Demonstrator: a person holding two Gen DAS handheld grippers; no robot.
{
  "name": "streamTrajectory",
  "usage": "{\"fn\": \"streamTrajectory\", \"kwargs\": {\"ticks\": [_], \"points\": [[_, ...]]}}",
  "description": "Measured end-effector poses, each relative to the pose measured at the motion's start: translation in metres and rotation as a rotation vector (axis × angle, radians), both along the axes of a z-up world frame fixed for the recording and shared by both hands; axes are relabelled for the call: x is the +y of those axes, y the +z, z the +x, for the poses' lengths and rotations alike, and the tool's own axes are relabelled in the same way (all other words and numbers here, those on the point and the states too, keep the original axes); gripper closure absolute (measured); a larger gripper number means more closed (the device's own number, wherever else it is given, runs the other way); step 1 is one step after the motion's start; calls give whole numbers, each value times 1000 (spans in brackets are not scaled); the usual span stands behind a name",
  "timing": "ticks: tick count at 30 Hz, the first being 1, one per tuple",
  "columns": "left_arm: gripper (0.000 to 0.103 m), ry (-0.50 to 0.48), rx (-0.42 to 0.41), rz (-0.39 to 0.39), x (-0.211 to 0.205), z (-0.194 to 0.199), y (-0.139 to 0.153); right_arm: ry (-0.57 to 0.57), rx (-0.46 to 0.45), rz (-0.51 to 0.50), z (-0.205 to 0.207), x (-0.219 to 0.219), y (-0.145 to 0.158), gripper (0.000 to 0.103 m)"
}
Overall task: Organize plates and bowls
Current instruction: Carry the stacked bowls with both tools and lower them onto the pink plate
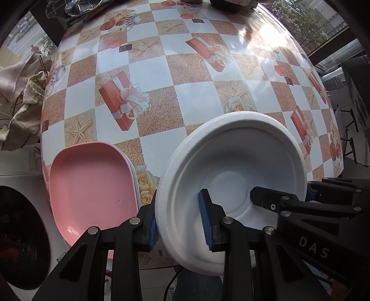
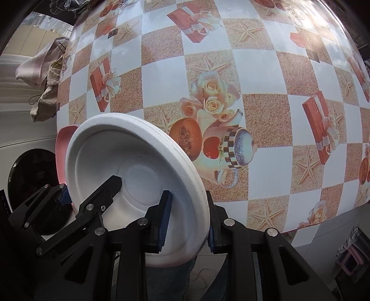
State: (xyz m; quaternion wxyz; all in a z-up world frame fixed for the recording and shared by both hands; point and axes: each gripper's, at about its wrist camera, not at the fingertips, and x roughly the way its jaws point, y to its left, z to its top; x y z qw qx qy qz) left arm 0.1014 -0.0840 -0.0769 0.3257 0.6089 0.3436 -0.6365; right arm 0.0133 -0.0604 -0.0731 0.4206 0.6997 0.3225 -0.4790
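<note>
A stack of white foam bowls point(image 1: 233, 171) is held tilted over the table's near edge by both grippers. My left gripper point(image 1: 179, 220) is shut on its left rim, one blue pad inside the bowl and one outside. My right gripper point(image 2: 187, 222) is shut on the opposite rim, and the bowls point(image 2: 129, 159) fill the lower left of its view. The right gripper point(image 1: 307, 196) also shows in the left wrist view, and the left gripper point(image 2: 92, 192) in the right wrist view. A stack of pink oval plates point(image 1: 92, 185) lies on the table's near left edge.
The table point(image 1: 185, 97) has a glossy checkered cloth with gift-box and starfish prints. Towels point(image 1: 20, 104) hang at its far left. A washing machine door point(image 2: 25, 180) is below left. Dark objects point(image 1: 224, 5) sit at the far edge.
</note>
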Motion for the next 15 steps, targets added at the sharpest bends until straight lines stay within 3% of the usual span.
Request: {"fn": "streamTrajectory", "kwargs": {"ticks": [8, 15], "points": [[70, 85, 14, -35, -15, 38, 15, 76, 12, -31, 26, -18, 19, 74], [70, 219, 11, -70, -28, 85, 27, 185, 2, -64, 70, -47, 28, 74]]}}
